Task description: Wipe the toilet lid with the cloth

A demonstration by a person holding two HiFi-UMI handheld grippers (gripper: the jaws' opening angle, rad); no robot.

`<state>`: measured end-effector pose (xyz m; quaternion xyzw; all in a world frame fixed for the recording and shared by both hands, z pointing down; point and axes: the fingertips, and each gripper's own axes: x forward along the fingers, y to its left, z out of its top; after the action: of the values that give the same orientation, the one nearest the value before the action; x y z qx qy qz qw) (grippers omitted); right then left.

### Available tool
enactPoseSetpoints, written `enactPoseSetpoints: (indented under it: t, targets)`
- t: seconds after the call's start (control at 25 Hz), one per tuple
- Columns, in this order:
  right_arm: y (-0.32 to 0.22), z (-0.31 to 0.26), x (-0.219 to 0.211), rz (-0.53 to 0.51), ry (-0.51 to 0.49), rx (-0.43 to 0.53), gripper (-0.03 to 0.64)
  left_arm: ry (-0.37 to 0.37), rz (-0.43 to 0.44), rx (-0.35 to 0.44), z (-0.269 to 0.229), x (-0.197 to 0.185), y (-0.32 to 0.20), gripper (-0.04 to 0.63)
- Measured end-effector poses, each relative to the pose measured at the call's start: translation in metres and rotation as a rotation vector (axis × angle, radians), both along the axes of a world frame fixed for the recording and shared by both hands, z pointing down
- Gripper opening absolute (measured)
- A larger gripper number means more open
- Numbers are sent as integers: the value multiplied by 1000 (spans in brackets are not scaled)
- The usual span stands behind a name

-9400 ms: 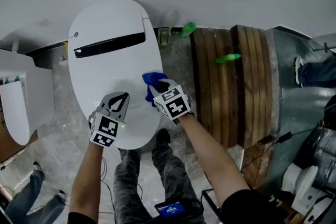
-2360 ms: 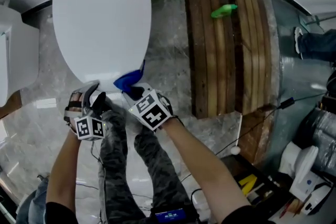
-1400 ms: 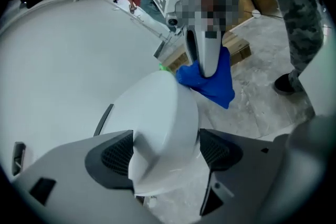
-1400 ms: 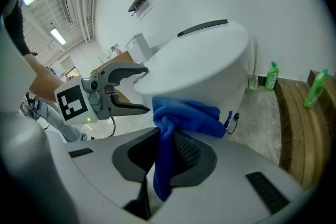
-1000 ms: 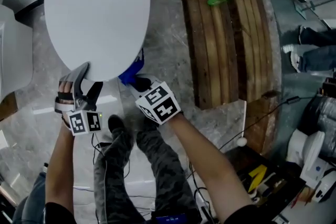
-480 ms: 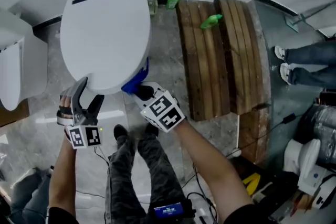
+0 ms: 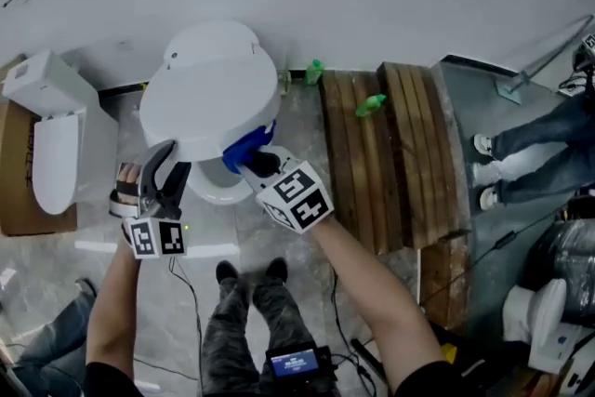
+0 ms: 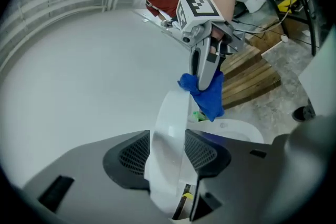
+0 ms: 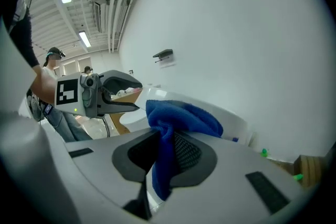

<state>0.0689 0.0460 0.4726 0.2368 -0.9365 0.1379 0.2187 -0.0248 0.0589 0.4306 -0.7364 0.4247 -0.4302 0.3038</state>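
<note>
The white toilet lid stands tilted up off the bowl. In the left gripper view the lid's rim sits between the jaws of my left gripper, which are closing on it, and both pads touch it. My right gripper is shut on the blue cloth, which is bunched against the lid's right edge. The right gripper view shows the cloth hanging from the jaws, with the left gripper beyond it. From the left gripper view, the right gripper and cloth meet the lid's far rim.
A wooden pallet lies right of the toilet, with a green bottle on it and another by the wall. A second white fixture and a cardboard box stand at the left. A person's legs show at the far right.
The lid has swung up from lying flat to a steep tilt. Both grippers rose with it, and the left jaws narrowed onto the rim. The cloth stayed in the right gripper.
</note>
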Motion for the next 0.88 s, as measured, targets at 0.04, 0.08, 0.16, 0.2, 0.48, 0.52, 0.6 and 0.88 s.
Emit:
enactPoseSetpoints:
  t: [0.04,0.08,0.16,0.2,0.48,0.52,0.6,0.88]
  targets:
    - [-9,-13,-2,7,-7,5,57,-4,-13,6,-11,-2,-8,202]
    - [-18,-25,-5,13,-9,6,57,-9,-26,8,-21,-3,-16,174]
    - [-33,-43,-9,20,-9,-2,57,-14,-53,3,-37,-7,-30,145]
    - [-40,-52,-11,22,-6,-4,58,-12,-69,-1,-44,-9,-37,125]
    - [-99,-108,-29,72,-36,-6,57,10,-191,-55,-96,-26,-99,106]
    - [-107,-115,-31,80,-39,-8,58,22,-199,-62,-103,-29,-108,104]
    - [-125,-128,-38,92,-45,-8,57,54,-205,-81,-116,-35,-127,104]
    - [-202,-174,-60,145,-33,29,57,120,-120,-188,-162,-58,-206,104]
